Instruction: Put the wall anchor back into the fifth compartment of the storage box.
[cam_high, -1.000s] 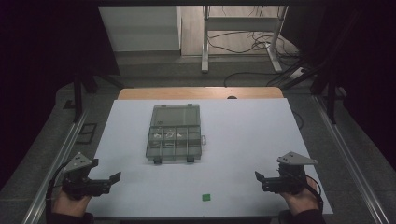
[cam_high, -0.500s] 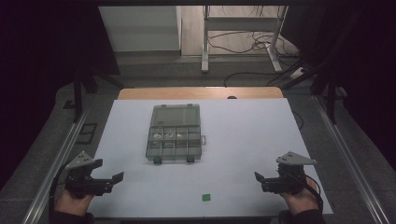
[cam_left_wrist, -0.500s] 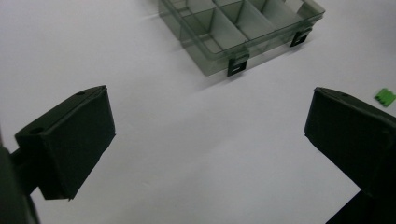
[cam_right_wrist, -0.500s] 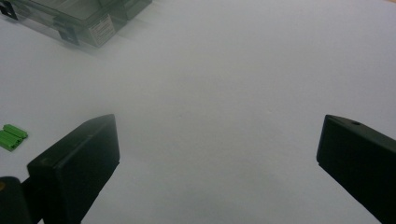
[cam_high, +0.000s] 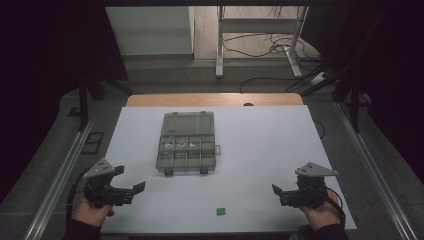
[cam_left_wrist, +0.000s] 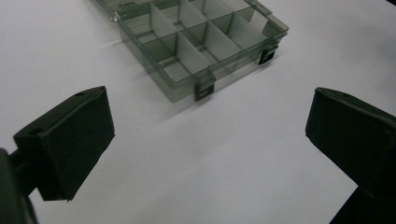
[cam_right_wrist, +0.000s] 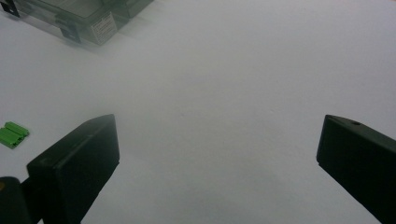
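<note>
A clear grey compartment box (cam_high: 187, 144) lies in the middle of the white table (cam_high: 260, 150), with two dark latches on its near side. A few small pale parts sit in its middle row. The box (cam_left_wrist: 196, 42) lies ahead of my left gripper (cam_left_wrist: 205, 140), which is open and empty. In the high view my left gripper (cam_high: 129, 180) is near the table's front left, pointing right. My right gripper (cam_high: 278, 195) is at the front right, pointing left, and my right gripper (cam_right_wrist: 215, 158) is open over bare table. A small green piece (cam_high: 220, 211) lies between them near the front edge.
The green piece (cam_right_wrist: 13, 134) shows at the left of the right gripper view, and the box corner (cam_right_wrist: 79, 14) at the top left. Metal rails (cam_high: 60, 170) run along both sides of the table. Cables and a stand's legs (cam_high: 220, 45) lie on the floor beyond it.
My left gripper has shifted a little to the right over the table. The right gripper and the box have stayed put.
</note>
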